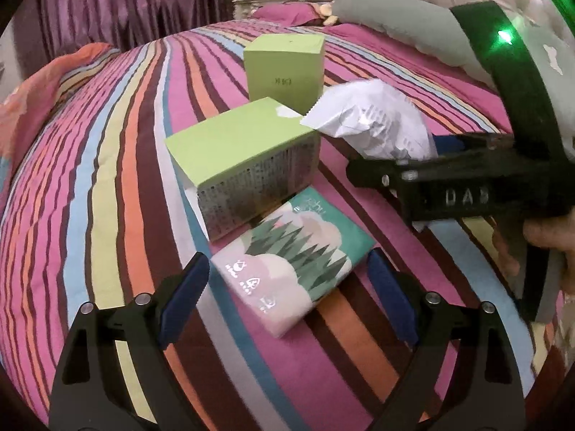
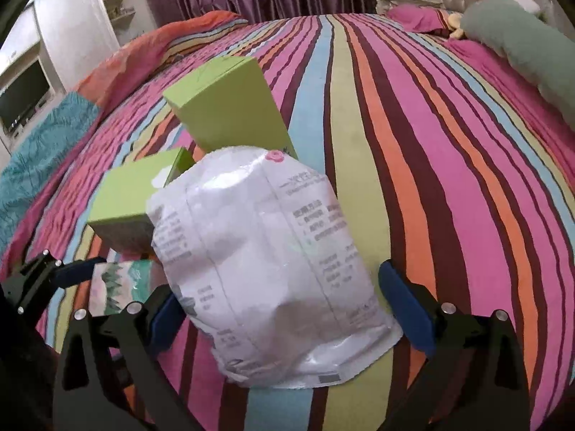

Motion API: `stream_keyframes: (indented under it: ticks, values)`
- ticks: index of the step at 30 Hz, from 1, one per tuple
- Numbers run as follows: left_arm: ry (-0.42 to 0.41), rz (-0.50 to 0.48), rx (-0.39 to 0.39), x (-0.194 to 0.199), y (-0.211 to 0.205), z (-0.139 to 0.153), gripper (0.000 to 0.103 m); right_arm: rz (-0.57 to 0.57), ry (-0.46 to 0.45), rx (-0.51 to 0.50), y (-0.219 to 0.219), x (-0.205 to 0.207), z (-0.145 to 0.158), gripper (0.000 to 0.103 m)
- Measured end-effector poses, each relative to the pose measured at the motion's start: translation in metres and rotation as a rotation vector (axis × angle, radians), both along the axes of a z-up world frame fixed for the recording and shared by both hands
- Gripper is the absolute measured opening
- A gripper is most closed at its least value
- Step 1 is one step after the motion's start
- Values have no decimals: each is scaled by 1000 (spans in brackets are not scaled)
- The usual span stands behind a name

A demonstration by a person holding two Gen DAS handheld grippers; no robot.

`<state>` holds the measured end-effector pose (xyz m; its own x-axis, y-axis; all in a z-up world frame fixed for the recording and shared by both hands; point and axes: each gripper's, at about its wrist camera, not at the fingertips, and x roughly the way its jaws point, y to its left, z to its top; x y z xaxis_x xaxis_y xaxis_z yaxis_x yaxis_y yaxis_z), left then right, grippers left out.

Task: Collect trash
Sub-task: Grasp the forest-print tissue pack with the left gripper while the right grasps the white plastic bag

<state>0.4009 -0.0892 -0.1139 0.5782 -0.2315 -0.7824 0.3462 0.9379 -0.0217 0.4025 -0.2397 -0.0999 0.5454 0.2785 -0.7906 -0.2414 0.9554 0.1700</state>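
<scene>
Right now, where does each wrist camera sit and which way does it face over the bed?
Left wrist: on the left gripper, open, looking across the striped bedspread at the forest-print tissue pack; the right gripper and a hand show.
Right wrist: on the right gripper, jaws apart, facing the crinkled white plastic bag; the left gripper shows.
Shared: bag, tissue pack, both light green cardboard boxes.
</scene>
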Motion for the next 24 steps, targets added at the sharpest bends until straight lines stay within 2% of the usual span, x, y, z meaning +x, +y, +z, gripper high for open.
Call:
stream_keyframes:
  ticks: [4, 7, 11, 15, 16, 17, 24]
  values:
    - [24, 54, -84, 0, -1, 0, 87, 0, -4, 21, -4, -1, 0, 95]
    - [38, 97, -93, 3, -4, -3, 87, 10, 0, 25, -6, -1, 0, 95]
    - [50, 173, -94, 5, -7, -5, 87, 31, -6, -26, 0, 0, -2, 92]
    - [24, 256, -59, 6, -6, -7, 67, 16, -20, -85, 2, -3, -2, 79]
    - [18, 263, -62, 4, -4, -7, 66, 4, -24, -89, 0, -4, -1, 73]
    - [16, 266, -69, 2, -3, -7, 64, -8, -26, -84, -3, -5, 0, 71]
    - [8, 254, -122, -9, 10, -2, 59, -88, -47, -51, -13, -20, 3, 67]
